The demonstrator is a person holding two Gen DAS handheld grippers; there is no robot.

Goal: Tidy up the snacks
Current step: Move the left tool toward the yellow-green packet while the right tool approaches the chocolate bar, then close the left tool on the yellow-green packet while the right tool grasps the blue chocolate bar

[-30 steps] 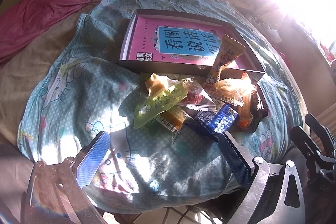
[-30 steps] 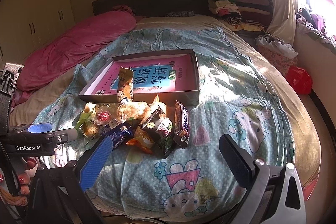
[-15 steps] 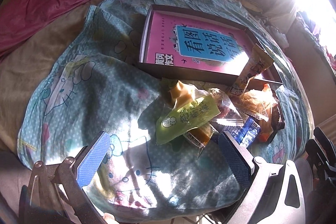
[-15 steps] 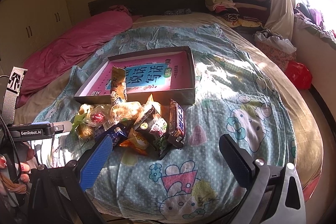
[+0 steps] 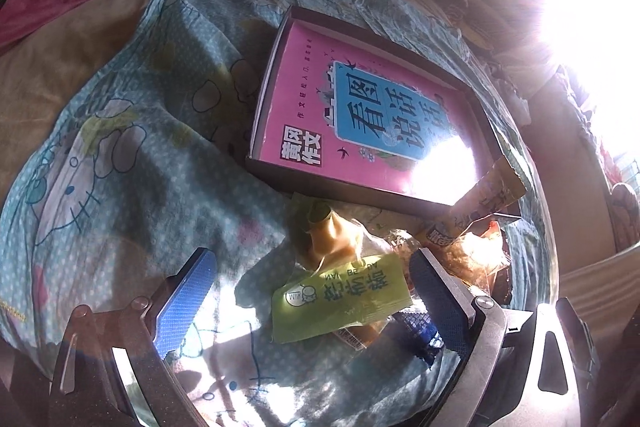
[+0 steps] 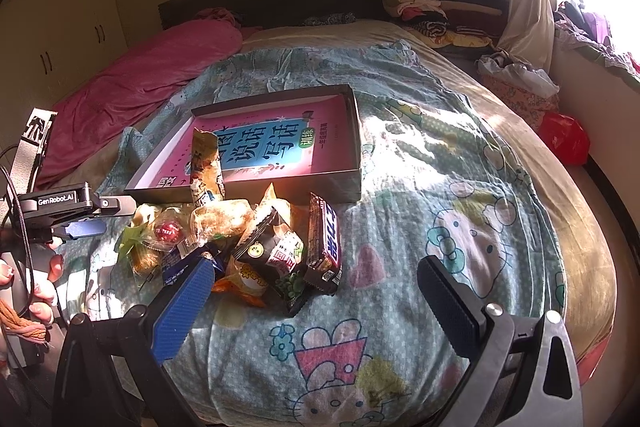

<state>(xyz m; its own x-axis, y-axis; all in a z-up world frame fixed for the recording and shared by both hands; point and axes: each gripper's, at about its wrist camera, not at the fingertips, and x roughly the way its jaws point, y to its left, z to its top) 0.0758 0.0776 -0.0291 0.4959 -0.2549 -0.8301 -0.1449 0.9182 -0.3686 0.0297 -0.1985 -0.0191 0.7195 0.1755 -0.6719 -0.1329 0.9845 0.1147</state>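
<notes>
The left gripper (image 5: 312,291) is hanging low over the near edge of the snack pile, its jaws wide but beginning to close, with the green packet (image 5: 340,301) lying between the 2 pads and not yet pressed by either. Nothing is being held. Judging by this, the step in hand is the first pick: reaching for the green packet to move it into the box.

The right gripper (image 6: 316,297) is waiting over the patterned quilt (image 6: 460,227) beside the pile, jaws fully apart and empty, with the Snickers bar (image 6: 326,239) and the black packet (image 6: 272,247) lying just ahead of its blue pad.

Beyond the green packet, an amber wrapped sweet (image 5: 332,239) is touching it, and a blue wrapper (image 5: 420,331) is peeking out under the right-hand pad. The pile is sitting against the near wall of the grey box (image 6: 356,163), which is holding a pink book (image 5: 360,107). 1 tall orange packet (image 6: 204,163) is leaning on that wall.

The next move is calling for the jaws to settle lower and close on the green packet alone, since its neighbours are overlapping it and could be dragged along; the thin foil is likely to slip or crumple.
</notes>
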